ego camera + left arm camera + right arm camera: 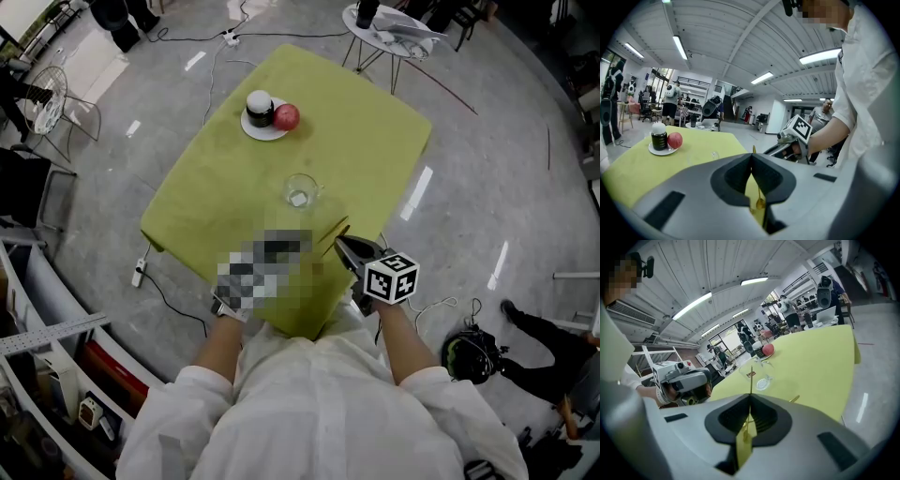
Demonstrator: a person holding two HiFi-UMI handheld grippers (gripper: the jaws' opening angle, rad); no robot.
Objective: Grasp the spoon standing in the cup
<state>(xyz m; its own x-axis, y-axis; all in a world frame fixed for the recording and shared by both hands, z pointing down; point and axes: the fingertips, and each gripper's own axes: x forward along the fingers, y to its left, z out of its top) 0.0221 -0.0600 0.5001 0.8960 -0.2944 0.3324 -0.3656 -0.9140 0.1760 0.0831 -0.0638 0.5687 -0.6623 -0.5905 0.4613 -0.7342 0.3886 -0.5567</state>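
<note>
Indoors, yellow-green table (375, 141) on grey floor (487, 169); left claw (751, 154) closed, right claw (750, 395) pinching spoon (751, 378).

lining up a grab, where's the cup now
Head view: the cup stands in the middle of the table, between the white plate beyond and the right gripper.

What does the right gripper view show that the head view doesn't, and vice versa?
Only the right gripper view: the right gripper's jaws shut together on the thin gold spoon, plus the ceiling lights. Only the head view: the right gripper's marker cube and the person's right forearm behind it. Both: the yellow-green table, the glass cup, the red ball and the spoon.
</note>
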